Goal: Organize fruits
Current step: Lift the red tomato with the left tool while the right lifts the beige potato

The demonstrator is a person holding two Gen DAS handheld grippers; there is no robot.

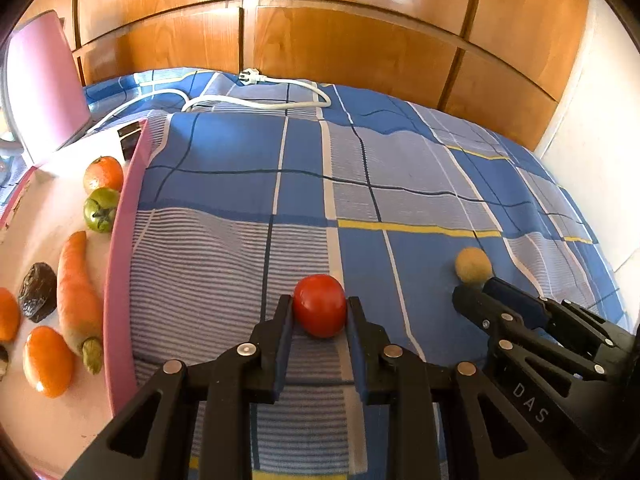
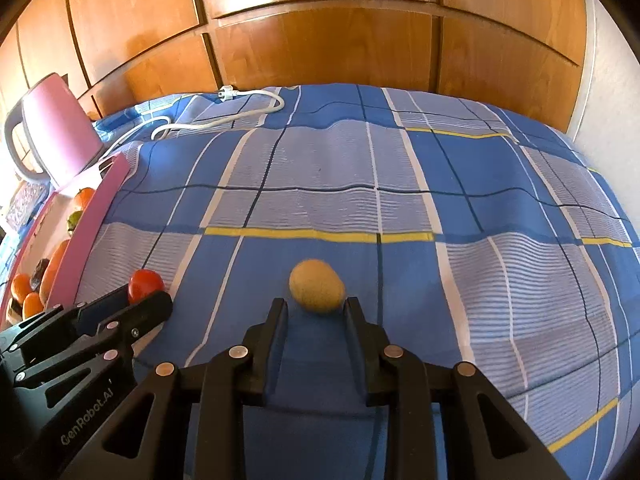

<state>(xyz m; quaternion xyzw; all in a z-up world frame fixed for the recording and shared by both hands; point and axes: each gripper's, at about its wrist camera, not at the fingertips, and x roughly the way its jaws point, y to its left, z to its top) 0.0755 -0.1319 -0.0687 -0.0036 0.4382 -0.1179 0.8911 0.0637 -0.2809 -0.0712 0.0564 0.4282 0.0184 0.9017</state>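
- Left wrist: my left gripper (image 1: 320, 308) is clamped on the red tomato (image 1: 319, 306) over the checked blanket (image 1: 400, 168). The pink tray (image 1: 120, 264), holding a carrot (image 1: 76, 296) and oranges (image 1: 47, 360), sits close on its left. Lots of free blanket ahead.
- Right wrist: my right gripper (image 2: 316, 304) pinches the kiwi (image 2: 317, 286), long axis crosswise. White cable (image 2: 240, 108) and pink kettle (image 2: 60, 140) are far back.

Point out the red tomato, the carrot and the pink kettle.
red tomato (image 1: 320, 306), left wrist view, front face.
carrot (image 1: 76, 280), left wrist view, mid-body.
pink kettle (image 2: 60, 136), right wrist view, side wall.
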